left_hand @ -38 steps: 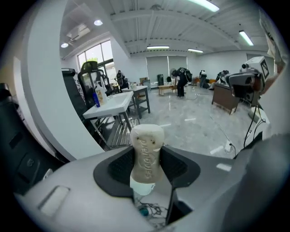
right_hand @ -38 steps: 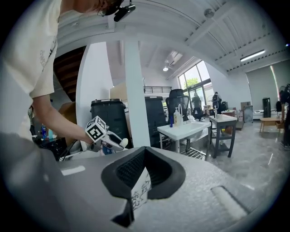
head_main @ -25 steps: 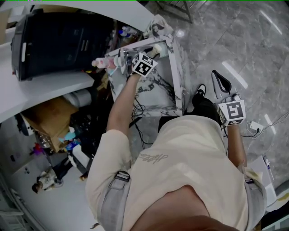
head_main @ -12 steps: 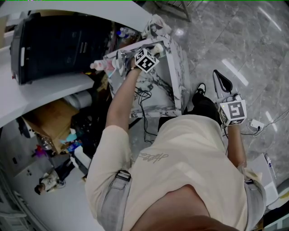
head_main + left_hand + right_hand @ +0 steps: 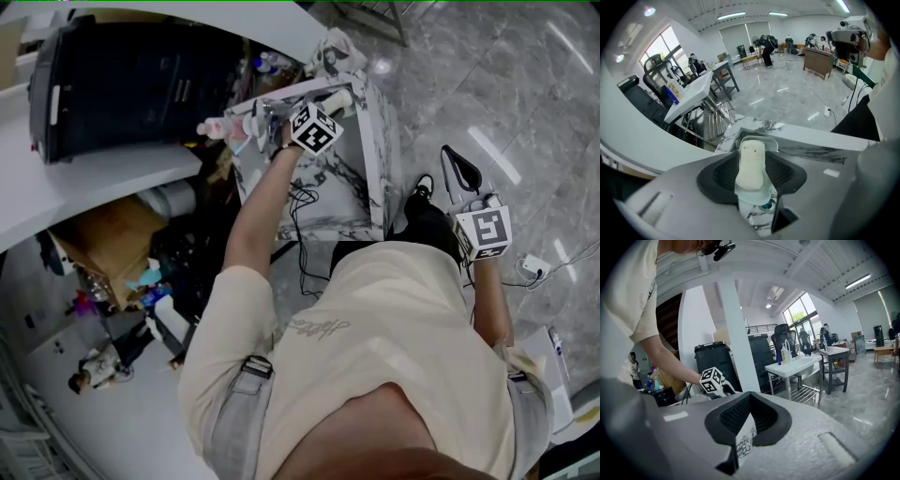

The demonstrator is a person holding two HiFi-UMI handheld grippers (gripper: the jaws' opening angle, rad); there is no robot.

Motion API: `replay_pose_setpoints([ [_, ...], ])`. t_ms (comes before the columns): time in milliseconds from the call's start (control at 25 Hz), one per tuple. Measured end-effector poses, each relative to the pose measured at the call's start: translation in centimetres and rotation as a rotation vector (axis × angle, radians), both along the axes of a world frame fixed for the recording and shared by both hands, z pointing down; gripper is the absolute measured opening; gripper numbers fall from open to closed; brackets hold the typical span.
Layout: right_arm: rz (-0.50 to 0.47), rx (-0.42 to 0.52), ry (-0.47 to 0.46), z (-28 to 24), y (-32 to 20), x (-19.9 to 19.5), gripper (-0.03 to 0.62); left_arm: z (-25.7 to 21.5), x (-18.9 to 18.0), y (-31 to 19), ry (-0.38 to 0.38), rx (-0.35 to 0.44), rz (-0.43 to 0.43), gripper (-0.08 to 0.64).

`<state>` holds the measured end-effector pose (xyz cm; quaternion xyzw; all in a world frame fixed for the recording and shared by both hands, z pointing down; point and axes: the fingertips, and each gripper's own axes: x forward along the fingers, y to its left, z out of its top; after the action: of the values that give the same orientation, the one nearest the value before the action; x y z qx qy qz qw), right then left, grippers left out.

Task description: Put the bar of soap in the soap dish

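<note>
In the left gripper view a cream bar of soap (image 5: 750,168) stands on end between the black pads, and my left gripper (image 5: 752,157) is shut on it. A pale translucent soap dish (image 5: 761,141) shows right behind and under the bar, on the white marble table (image 5: 806,140); whether the soap touches the dish I cannot tell. In the head view the left gripper (image 5: 328,106) reaches over the table's far edge, the soap (image 5: 337,97) at its tip. My right gripper (image 5: 461,173) hangs low at the person's right side, shut and empty (image 5: 743,427).
A small marble table (image 5: 373,178) stands on a grey marble floor. At its left edge are a pink bottle (image 5: 216,128) and other toiletries. A black bin (image 5: 131,80), a cardboard box (image 5: 103,239) and cables (image 5: 298,211) crowd the left side.
The left gripper has shifted a little to the right along the table's far edge, still with the soap. The right gripper has stayed where it was.
</note>
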<state>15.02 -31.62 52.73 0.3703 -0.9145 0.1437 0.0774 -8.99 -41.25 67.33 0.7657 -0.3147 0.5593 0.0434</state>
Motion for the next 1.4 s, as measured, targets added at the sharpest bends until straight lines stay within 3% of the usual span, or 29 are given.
replay_pose_setpoints([
  [120, -0.023, 0.000, 0.007, 0.1, -0.1, -0.8, -0.006, -2.2, 0.7, 0.0, 0.090, 0.065, -0.079, 0.193],
  [280, -0.058, 0.019, 0.016, -0.6, -0.3, -2.4, -0.006, -5.5, 1.1, 0.3, 0.277, 0.142, -0.232, 0.173],
  [440, -0.078, 0.069, 0.030, -2.1, 0.0, -4.2, -0.006, -9.6, 1.5, 2.2, 0.448, 0.210, -0.334, 0.148],
  [680, -0.082, 0.120, 0.062, -4.8, 1.0, -6.2, -0.006, -16.3, -0.2, 6.5, 0.662, 0.356, -0.522, 0.014],
  [1040, -0.119, 0.250, 0.097, -10.6, 2.6, -9.6, -0.006, -24.0, -3.4, 12.1, 0.840, 0.505, -0.556, 0.014],
  [1400, -0.116, 0.399, 0.113, -16.2, 4.6, -12.6, -0.006, -30.9, -8.0, 16.9, 0.910, 0.705, -0.545, 0.012],
])
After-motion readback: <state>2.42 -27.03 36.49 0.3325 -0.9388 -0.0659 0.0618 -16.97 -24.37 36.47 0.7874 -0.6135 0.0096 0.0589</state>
